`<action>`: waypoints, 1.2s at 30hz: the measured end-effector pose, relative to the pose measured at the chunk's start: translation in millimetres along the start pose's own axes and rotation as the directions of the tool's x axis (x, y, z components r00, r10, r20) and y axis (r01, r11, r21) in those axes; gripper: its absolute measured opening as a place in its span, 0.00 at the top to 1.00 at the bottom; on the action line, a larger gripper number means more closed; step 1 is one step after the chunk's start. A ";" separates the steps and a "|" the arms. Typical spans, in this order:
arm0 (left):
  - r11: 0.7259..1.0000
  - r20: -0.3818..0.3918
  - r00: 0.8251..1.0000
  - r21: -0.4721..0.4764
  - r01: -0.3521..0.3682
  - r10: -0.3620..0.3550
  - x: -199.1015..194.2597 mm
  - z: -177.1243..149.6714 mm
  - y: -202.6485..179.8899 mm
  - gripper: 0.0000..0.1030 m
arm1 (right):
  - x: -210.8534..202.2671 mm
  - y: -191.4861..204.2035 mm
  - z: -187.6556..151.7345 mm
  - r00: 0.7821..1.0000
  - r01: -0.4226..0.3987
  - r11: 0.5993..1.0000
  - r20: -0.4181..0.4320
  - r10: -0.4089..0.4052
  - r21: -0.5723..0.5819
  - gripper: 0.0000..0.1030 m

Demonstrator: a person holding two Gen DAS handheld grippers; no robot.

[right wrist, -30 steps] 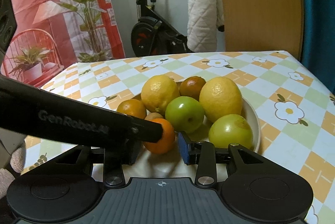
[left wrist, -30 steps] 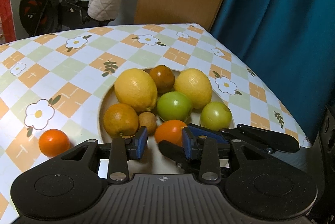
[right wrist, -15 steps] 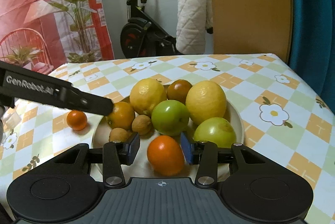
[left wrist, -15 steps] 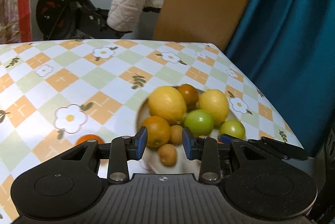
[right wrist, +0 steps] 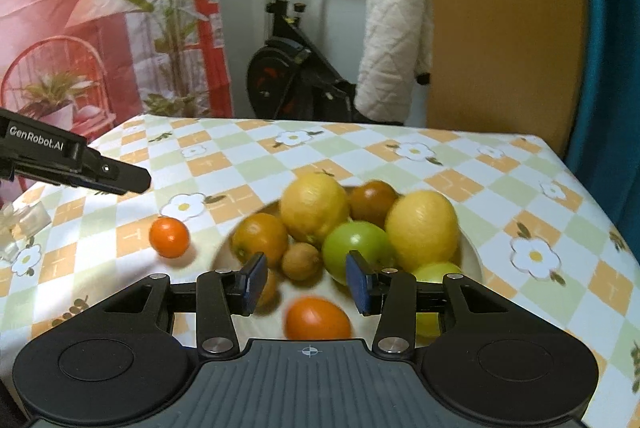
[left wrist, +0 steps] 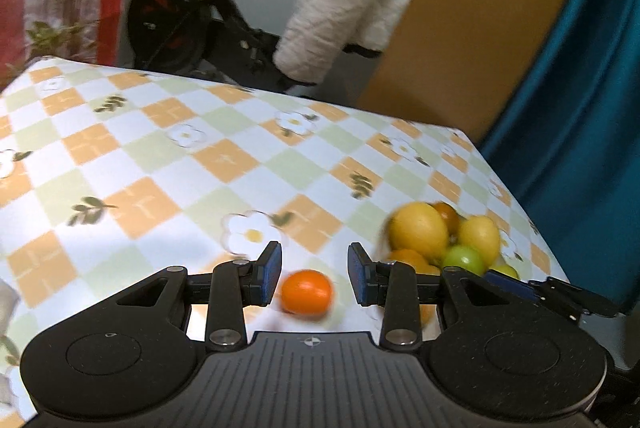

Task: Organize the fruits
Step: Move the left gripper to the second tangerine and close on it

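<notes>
Left gripper point(left wrist: 314, 278) has swung from plate point(right wrist: 474, 260) to bench point(left wrist: 160, 167), jaws apart around round tangerine point(left wrist: 306, 291); right gripper point(right wrist: 306, 278) jaws apart, empty

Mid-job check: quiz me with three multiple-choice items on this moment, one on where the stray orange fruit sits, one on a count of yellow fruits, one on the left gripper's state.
1. Where is the small orange fruit that lies outside the plate?
A. on the tablecloth beside the plate
B. on top of the pile
C. on the floor

2. How many large yellow fruits are on the plate?
A. none
B. two
C. five

3. The left gripper is:
A. clamped on a green fruit
B. out of view
C. empty, with the orange fruit showing between its fingers

Answers: 1 A, it rests on the checked cloth left of the plate; 2 B, two show in both views; 3 C, gaps show either side of the fruit.
</notes>
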State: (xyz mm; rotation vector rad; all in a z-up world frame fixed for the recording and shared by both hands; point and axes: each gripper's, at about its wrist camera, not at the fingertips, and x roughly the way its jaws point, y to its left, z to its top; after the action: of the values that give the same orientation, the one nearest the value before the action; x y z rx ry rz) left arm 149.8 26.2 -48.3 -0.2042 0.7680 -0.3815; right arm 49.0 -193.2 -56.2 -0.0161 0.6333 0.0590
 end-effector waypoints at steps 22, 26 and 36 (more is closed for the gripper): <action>0.993 -0.048 0.995 -0.073 0.088 -0.092 35.1 -9.5 22.1 0.63 | 59.5 96.3 33.0 0.972 -0.222 0.920 -0.152 0.181 -0.324 0.61; 0.992 -0.060 0.993 -0.079 0.097 -0.102 41.4 -12.8 23.6 0.63 | 69.4 100.1 32.1 0.966 -0.234 0.920 -0.179 0.185 -0.315 0.61; 0.985 -0.080 0.987 -0.113 0.129 -0.139 53.1 -22.8 27.9 0.62 | 85.3 104.7 28.7 0.959 -0.238 0.925 -0.222 0.176 -0.295 0.62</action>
State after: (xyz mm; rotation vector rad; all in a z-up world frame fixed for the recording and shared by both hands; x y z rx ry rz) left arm 175.8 29.0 -106.9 -0.3432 0.8645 -0.4794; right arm 128.3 -83.5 -83.3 -0.2715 0.8121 0.3702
